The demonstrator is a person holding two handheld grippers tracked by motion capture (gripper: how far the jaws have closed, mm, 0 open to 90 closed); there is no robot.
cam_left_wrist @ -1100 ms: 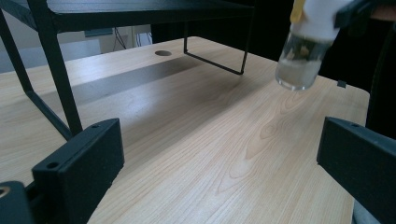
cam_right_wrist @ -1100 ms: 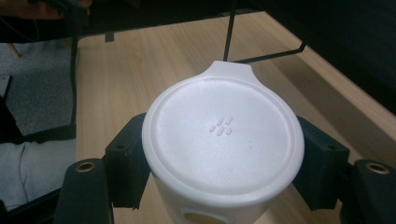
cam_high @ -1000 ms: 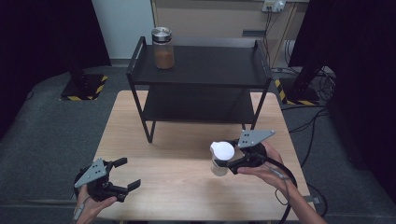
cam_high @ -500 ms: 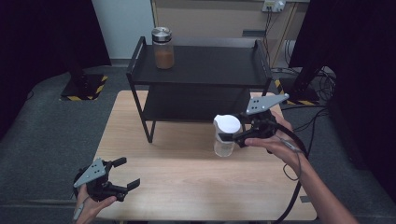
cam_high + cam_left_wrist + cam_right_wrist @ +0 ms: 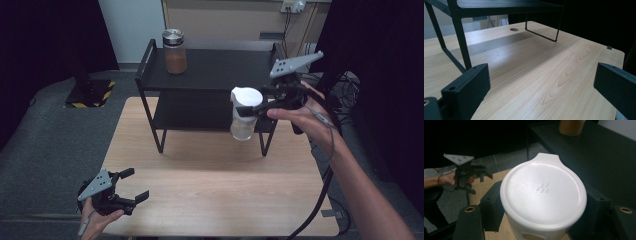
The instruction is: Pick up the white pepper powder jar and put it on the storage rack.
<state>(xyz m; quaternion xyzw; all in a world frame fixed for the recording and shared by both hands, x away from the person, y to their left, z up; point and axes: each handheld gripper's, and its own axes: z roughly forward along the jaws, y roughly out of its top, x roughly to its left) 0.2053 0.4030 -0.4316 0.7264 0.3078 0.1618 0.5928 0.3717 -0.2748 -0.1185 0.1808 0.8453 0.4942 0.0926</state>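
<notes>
While the left tool (image 5: pixel 131 191) sat released at lower left, the right tool (image 5: pixel 254 106), grasping the white-lidded jar (image 5: pixel 244 119), had risen from the counter (image 5: pixel 210 190) toward the shelf rack (image 5: pixel 220 67), likely for placement.

A light wooden desk (image 5: pixel 210 200) stands on grey floor (image 5: pixel 45 135). A black metal two-tier shelf rack (image 5: pixel 210 70) stands on the desk along its far edge, its legs resting on the wood. On the rack's top tier, at the far left corner, a glass jar (image 5: pixel 174 51) with a silver lid and brown contents stands upright. The lower tier looks bare. The near half of the desk is bare wood.
</notes>
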